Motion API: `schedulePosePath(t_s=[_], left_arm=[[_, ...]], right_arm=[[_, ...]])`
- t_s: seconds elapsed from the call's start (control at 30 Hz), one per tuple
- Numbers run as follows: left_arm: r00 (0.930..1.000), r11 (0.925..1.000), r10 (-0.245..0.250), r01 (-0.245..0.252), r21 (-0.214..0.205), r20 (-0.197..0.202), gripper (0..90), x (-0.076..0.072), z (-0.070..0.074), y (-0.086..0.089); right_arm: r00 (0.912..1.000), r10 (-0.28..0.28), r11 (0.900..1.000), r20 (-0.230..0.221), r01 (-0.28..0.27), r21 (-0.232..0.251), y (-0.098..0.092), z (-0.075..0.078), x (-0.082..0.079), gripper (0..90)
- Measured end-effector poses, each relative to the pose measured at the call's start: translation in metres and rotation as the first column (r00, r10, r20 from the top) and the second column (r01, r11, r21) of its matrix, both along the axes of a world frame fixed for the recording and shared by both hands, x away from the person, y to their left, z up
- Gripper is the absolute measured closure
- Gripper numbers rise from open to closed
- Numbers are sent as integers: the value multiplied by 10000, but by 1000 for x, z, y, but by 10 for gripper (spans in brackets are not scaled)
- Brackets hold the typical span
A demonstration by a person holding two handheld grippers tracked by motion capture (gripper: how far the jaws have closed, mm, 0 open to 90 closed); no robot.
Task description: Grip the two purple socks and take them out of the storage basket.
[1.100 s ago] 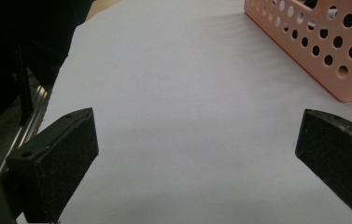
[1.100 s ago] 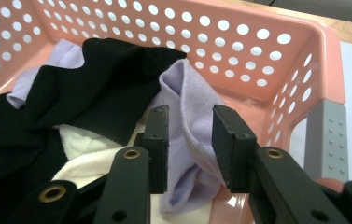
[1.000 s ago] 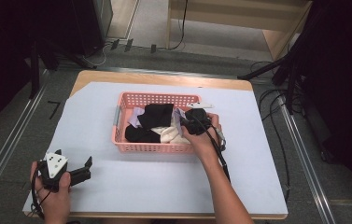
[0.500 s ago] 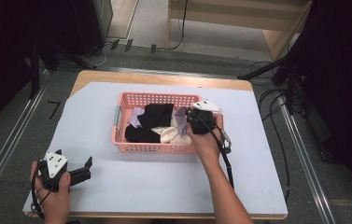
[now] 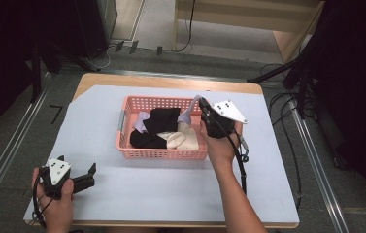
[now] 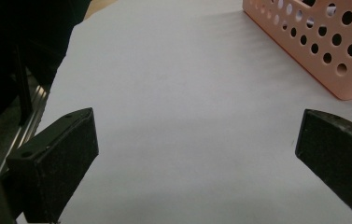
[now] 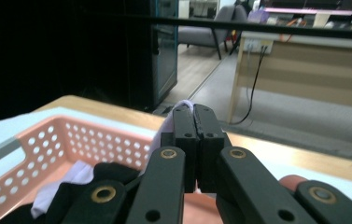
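While the right hand is raised over the basket, the scene is this:
Right gripper (image 5: 201,103): jaws pressed together on a lilac sock (image 5: 188,114); they have just been closing, with the cloth between them.
Sock: hangs from the jaws over the right end of the basket (image 5: 137,153); its lower end reaches the pile.
Basket: pink, in the middle of the table (image 5: 171,194); holds black socks (image 5: 160,120) and a cream sock (image 5: 180,141).
Left gripper (image 5: 92,175): jaws wide apart, nothing between them, low over the table's near left corner, well apart from the basket.
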State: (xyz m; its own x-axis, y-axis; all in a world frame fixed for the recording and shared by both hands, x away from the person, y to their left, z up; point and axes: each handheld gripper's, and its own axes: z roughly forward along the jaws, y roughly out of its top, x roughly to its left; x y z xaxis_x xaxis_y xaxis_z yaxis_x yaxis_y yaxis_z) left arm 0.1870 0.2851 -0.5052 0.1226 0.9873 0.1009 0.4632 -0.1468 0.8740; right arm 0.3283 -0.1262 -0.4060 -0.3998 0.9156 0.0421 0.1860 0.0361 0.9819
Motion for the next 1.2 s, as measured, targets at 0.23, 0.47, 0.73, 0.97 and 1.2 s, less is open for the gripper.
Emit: schedulePosePath(t_s=[0.23, 0.47, 0.73, 0.97, 1.2], left_arm=[[10000, 10000, -4, 4, 6, -10, 1, 0, 0, 0], [10000, 10000, -1, 1, 83, 7, 1, 0, 0, 0], [10000, 9999, -26, 26, 107, -45, 1, 0, 0, 0], [10000, 10000, -14, 15, 90, -42, 1, 0, 0, -1], [10000, 9999, 5, -5, 108, -32, 1, 0, 0, -1]], right_arm=[[9974, -504, 9979, 513, 482, 443, -21, 17, -3, 896], [9876, -1237, 9909, 970, 1177, 652, -49, 31, -10, 896], [9764, -1952, 9800, 924, 1905, 570, -82, 27, -13, 896], [9694, -2453, 9691, -16, 2453, 273, -103, -8, -12, 885], [9604, -2513, 9589, -1200, 2639, 1039, -106, -25, -14, 646]])
